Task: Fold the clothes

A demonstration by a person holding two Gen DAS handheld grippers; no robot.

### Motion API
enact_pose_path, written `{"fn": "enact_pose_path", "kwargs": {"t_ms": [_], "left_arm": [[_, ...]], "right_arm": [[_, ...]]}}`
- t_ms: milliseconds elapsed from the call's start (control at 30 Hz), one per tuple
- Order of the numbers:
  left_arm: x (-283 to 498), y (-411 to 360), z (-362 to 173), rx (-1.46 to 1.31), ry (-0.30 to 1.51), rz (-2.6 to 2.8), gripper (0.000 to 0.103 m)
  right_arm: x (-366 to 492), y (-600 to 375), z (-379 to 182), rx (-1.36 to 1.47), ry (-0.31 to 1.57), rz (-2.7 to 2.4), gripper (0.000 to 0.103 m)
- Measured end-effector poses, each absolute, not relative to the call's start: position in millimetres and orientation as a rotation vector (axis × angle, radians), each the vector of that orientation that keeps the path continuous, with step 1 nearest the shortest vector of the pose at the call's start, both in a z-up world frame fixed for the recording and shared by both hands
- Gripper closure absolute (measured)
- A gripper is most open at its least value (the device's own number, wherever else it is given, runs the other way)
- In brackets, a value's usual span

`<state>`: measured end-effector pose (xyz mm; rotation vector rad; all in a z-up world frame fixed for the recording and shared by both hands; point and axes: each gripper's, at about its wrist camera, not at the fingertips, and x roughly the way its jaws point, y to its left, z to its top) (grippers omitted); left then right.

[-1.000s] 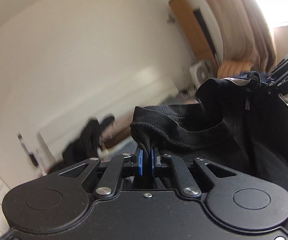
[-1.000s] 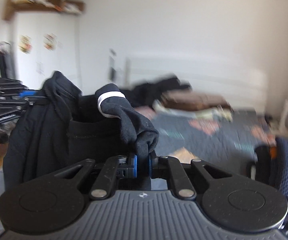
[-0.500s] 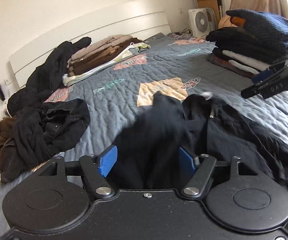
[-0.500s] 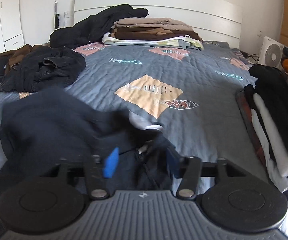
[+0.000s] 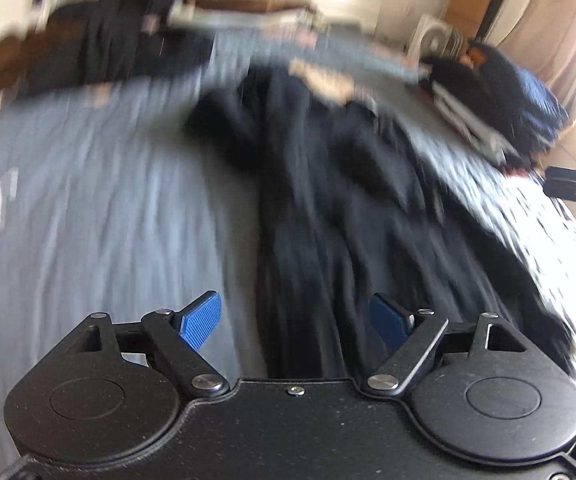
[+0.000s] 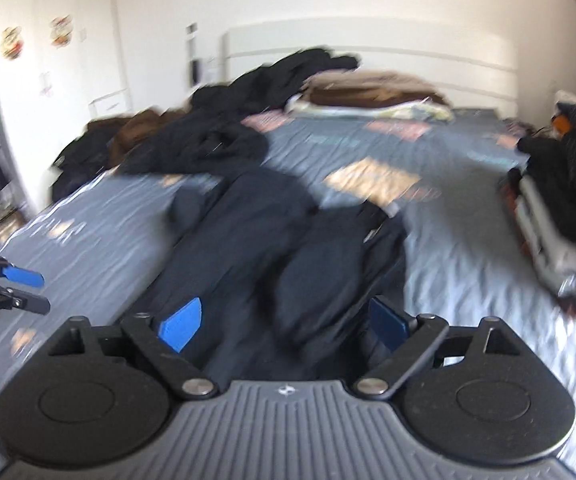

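Note:
A dark navy, almost black garment (image 5: 328,184) (image 6: 272,240) lies crumpled lengthwise on the grey quilted bed (image 5: 88,216) (image 6: 468,248). My left gripper (image 5: 296,320) hangs over its near end with the jaws still opening; the cloth lies below and between the blue pads (image 5: 202,320), which do not press on it. My right gripper (image 6: 284,324) is also above the near end, jaws opening wide, nothing pinched. The left gripper (image 6: 12,288) shows at the left edge of the right wrist view. Both views are motion-blurred.
A stack of folded clothes (image 6: 560,208) (image 5: 500,104) sits on the bed's right side. Loose dark and brown clothes (image 6: 192,140) pile at the far left, and folded brown and beige items (image 6: 372,96) lie by the white headboard (image 6: 368,40). A fan (image 5: 432,40) stands beyond the bed.
Both grippers were shut on the garment, holding it up. They opened and let it drop onto the bed, then sank toward it; the left gripper also rolled.

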<state>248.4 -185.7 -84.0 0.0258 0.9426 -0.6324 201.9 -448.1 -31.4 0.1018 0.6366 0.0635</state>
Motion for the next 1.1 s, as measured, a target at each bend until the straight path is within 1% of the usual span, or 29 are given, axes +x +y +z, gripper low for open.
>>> {"fn": "enact_pose_path", "kwargs": {"t_ms": [100, 167, 233, 367, 433, 467, 567, 667, 733, 767, 800, 833, 867, 900, 933, 1000, 1033, 1067, 1100], "left_arm": [[204, -177, -85, 0.068, 0.971, -0.656, 0.025], [173, -187, -81, 0.254, 0.873, -0.648, 0.025], [147, -195, -79, 0.386, 0.809, -0.646, 0.025], [112, -202, -92, 0.414, 0.788, -0.668, 0.025], [106, -207, -104, 0.425, 0.773, -0.640, 0.026], [106, -209, -110, 0.422, 0.774, -0.628, 0.030], [110, -212, -122, 0.385, 0.772, -0.594, 0.037], [116, -215, -126, 0.335, 0.745, -0.543, 0.038], [119, -219, -130, 0.383, 0.714, -0.495, 0.039], [120, -220, -132, 0.407, 0.695, -0.464, 0.046], [122, -220, -134, 0.428, 0.675, -0.435, 0.049], [124, -219, -134, 0.419, 0.685, -0.432, 0.059], [126, -216, -135, 0.397, 0.707, -0.440, 0.076], [128, -214, -135, 0.375, 0.729, -0.448, 0.082], [131, -212, -135, 0.353, 0.750, -0.457, 0.083], [124, -214, -139, 0.384, 0.760, -0.484, 0.082], [119, -216, -142, 0.419, 0.747, -0.483, 0.079], [114, -219, -146, 0.451, 0.735, -0.477, 0.073], [111, -219, -149, 0.465, 0.730, -0.468, 0.072]], "right_arm": [[172, -433, -50, 0.196, 0.725, 0.100, 0.012], [156, -423, -60, 0.202, 0.798, 0.104, 0.012], [137, -412, -60, 0.130, 0.821, 0.095, 0.012], [105, -403, -52, 0.130, 0.840, 0.092, 0.012], [91, -398, -50, 0.147, 0.835, 0.090, 0.012], [84, -395, -50, 0.154, 0.826, 0.084, 0.012], [71, -388, -52, 0.188, 0.801, 0.076, 0.012], [61, -381, -51, 0.209, 0.777, 0.068, 0.012], [56, -378, -49, 0.222, 0.765, 0.057, 0.012], [54, -377, -49, 0.231, 0.760, 0.051, 0.012], [52, -376, -48, 0.240, 0.755, 0.047, 0.012], [50, -376, -47, 0.246, 0.751, 0.042, 0.012], [49, -375, -46, 0.249, 0.747, 0.038, 0.012], [47, -375, -45, 0.252, 0.742, 0.034, 0.012], [46, -374, -44, 0.255, 0.738, 0.031, 0.012], [46, -373, -46, 0.256, 0.742, 0.028, 0.012], [46, -371, -47, 0.256, 0.745, 0.027, 0.012], [47, -370, -48, 0.250, 0.749, 0.025, 0.012], [48, -368, -51, 0.238, 0.752, 0.021, 0.012]]}}
